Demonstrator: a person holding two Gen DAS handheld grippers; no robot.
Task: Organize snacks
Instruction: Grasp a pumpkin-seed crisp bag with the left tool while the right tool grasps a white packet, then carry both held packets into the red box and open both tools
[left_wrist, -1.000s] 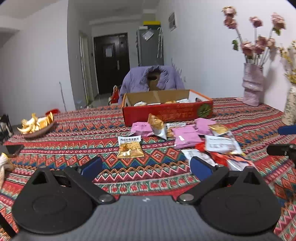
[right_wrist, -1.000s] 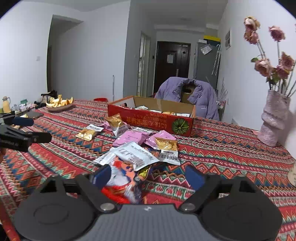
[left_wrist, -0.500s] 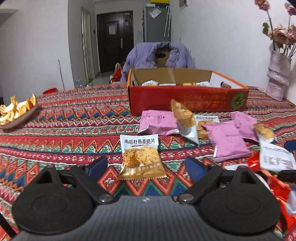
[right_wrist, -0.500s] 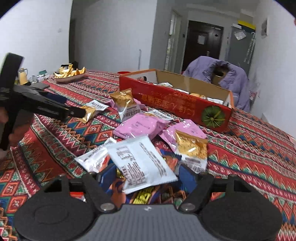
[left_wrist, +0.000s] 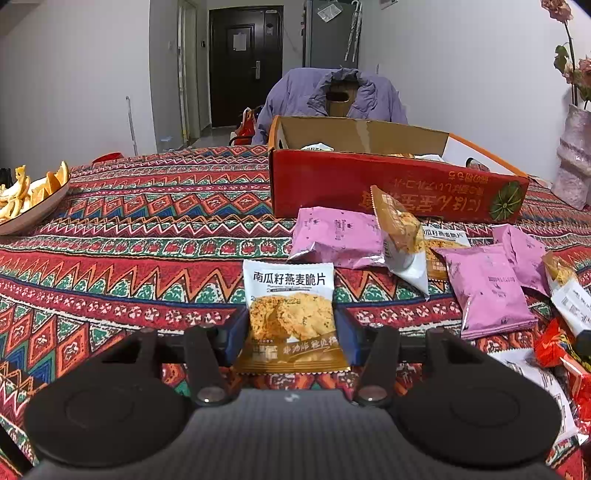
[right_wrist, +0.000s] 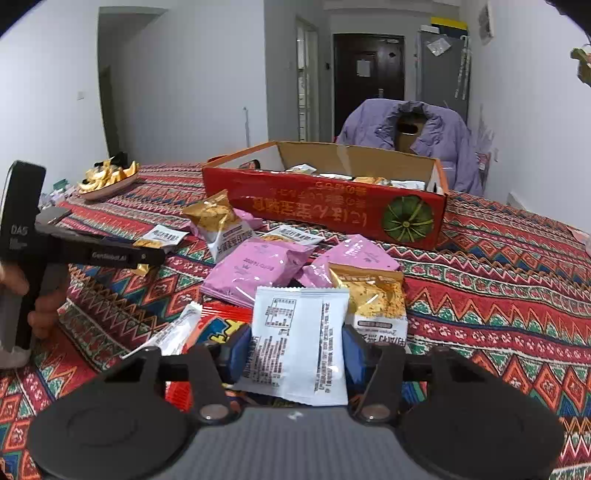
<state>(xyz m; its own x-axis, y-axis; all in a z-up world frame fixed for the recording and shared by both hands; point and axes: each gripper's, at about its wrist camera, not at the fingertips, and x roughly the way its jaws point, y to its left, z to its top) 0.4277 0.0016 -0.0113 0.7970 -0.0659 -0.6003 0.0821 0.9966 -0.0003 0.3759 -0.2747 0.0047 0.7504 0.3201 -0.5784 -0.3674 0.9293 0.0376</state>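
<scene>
The left tongs (left_wrist: 291, 332) have just been closing, and their blue pads now press on both side edges of a gold biscuit packet (left_wrist: 291, 314) with a white top and a picture of a round biscuit. The packet lies flat on the counter (left_wrist: 147, 258), which wears a red zigzag cloth. The right tongs (right_wrist: 295, 352) have also just been closing; their pads clamp the sides of a white packet (right_wrist: 299, 343) turned printed-back up, which sits on top of a heap of other snacks.

Under and beside the white packet lie a red wrapper (right_wrist: 218, 325) and a gold and white packet (right_wrist: 373, 306). Beyond them, toward the middle of the counter, are pink packets (right_wrist: 255, 269), and another gold packet (right_wrist: 216, 218) leans against them. In the left view the same pink packets (left_wrist: 340, 236) lie just right of the biscuit packet, between it and the box.

A red cardboard box (left_wrist: 388, 188), open at the top, stands past the heap near the far edge of the counter, with a few packets already inside. A dish of orange peel (left_wrist: 33, 195) sits near the far left edge. In the right view the left tongs' black frame reaches in from the left, held by a hand (right_wrist: 40, 295). A chair draped with a purple jacket (left_wrist: 332, 96) stands behind the counter, and a vase (left_wrist: 574, 158) is by the right edge.
</scene>
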